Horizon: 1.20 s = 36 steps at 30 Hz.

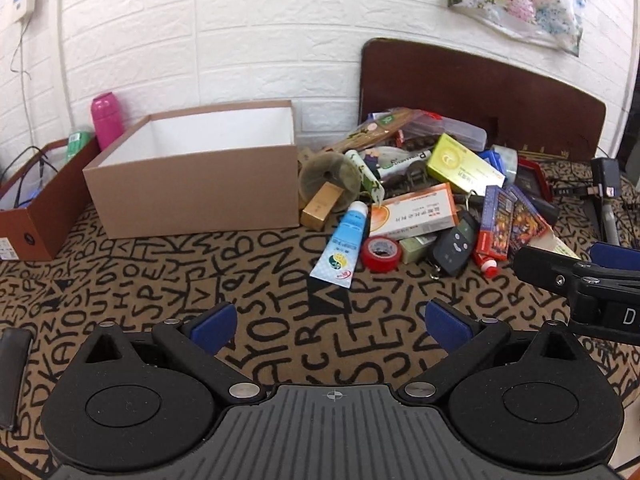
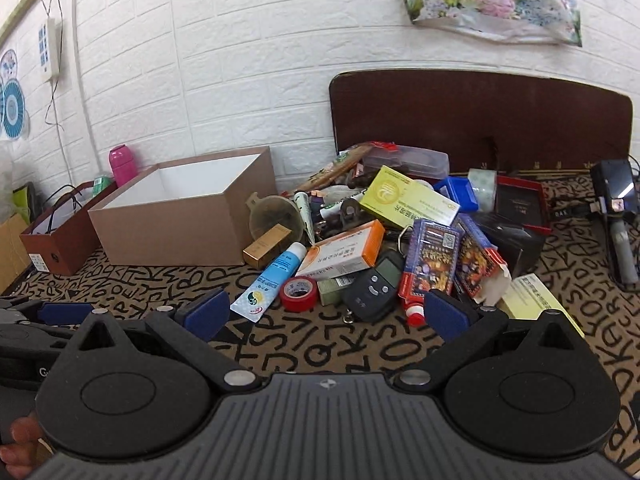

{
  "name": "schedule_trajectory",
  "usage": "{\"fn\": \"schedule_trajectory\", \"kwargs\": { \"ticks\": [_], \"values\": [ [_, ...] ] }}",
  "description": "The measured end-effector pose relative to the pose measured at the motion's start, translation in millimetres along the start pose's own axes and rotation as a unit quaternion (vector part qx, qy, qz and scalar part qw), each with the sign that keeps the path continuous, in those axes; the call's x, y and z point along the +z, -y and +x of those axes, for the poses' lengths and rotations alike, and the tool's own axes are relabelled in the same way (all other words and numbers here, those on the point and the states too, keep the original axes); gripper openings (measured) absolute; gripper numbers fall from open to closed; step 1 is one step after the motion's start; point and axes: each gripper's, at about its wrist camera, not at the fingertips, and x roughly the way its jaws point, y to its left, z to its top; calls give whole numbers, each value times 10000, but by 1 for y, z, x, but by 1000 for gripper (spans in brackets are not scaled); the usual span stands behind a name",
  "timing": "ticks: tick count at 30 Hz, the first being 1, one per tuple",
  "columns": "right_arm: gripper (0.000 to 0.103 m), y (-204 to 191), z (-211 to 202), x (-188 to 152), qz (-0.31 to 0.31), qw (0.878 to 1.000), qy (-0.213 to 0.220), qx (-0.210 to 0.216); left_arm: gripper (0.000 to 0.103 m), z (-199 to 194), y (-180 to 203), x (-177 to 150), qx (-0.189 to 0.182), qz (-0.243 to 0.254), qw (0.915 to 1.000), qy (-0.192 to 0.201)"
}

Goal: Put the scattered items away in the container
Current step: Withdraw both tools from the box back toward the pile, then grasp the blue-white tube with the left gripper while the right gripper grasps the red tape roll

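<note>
Ahead of the left gripper (image 1: 334, 322), whose blue-padded jaws stand wide with nothing between them, a matte brown cardboard box (image 1: 192, 172) with a smooth white interior sits open-topped to the upper left on the letter-printed tablecloth (image 1: 160, 280). Ahead of the right gripper (image 2: 334, 314), likewise spread wide and empty, lies the heap: a glossy red tape roll (image 2: 299, 293) just beyond its left pad, a soft blue-and-white tube (image 2: 269, 280) beside that, an orange-and-white carton (image 2: 344, 254) with printing too small to read, a black key fob (image 2: 372, 288), a yellow-green carton (image 2: 408, 198), and patterned card boxes (image 2: 434, 258) above its right pad
</note>
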Motion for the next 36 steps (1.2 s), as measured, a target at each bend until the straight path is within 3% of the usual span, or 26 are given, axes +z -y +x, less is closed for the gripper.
{"fn": "schedule_trajectory", "kwargs": {
  "ticks": [10,36],
  "values": [
    [103,1,-13,-7,-215,9998,-40,-1,103,-6,2,-2,140,-99,9999,-15],
    [103,5,10,-10,-237,9992,-306,-37,103,21,-4,1,203,-75,9995,-246]
  ]
}}
